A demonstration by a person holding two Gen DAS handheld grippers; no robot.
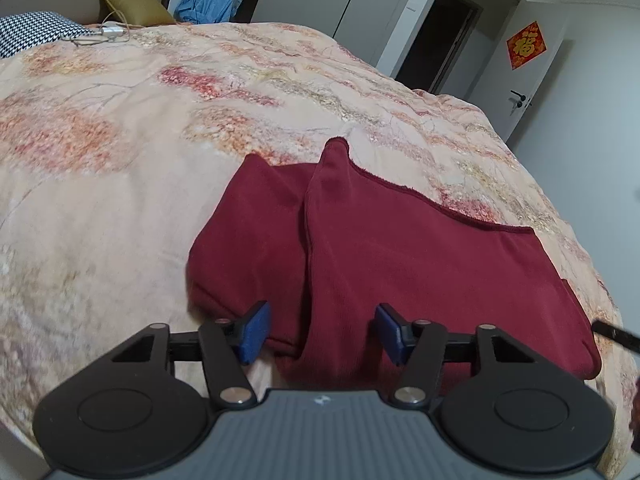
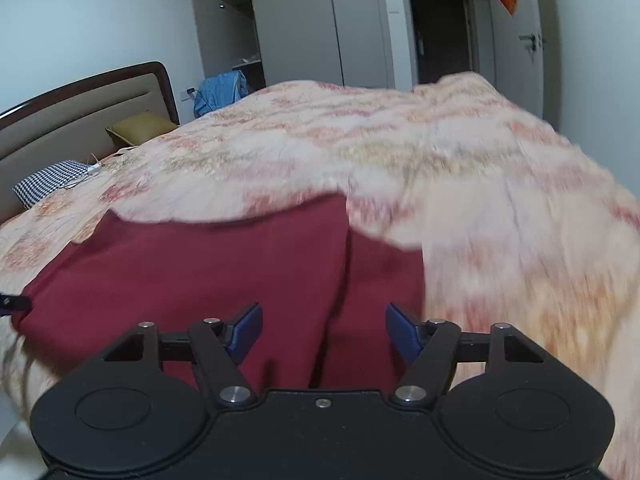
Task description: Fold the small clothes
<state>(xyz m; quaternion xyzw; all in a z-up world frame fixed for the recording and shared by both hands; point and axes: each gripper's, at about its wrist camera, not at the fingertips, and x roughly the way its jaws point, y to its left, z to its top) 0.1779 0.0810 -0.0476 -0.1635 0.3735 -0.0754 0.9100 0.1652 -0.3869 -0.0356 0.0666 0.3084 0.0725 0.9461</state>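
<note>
Bedroom with grey wardrobe [image 2: 296, 28], one door swung open on a shelf compartment; contents too small to tell. Bed [image 1: 120, 200] under a floral peach quilt; headboard [image 2: 80, 108] at the far end with an olive cushion [image 1: 134, 7] and a houndstooth pillow [image 1: 36, 32] against it. White charger and cable [image 1: 108, 32] on the quilt near the pillows. Blue garment [image 1: 210, 2] heaped beyond the bed. Red paper square [image 1: 526, 45] on the door.

Dark red garment [image 1: 400, 248] lies on the quilt at the near edge, partly folded: one flap laid over another, a raised ridge down the overlap, hemmed edge toward the far side. Soft creases, no print visible.

Left tool [image 1: 320, 332] wide, blue pads either side of the ridge, holding nothing. Right tool [image 2: 324, 334] wide too, above the cloth, gripping nothing. Right view blurred.
</note>
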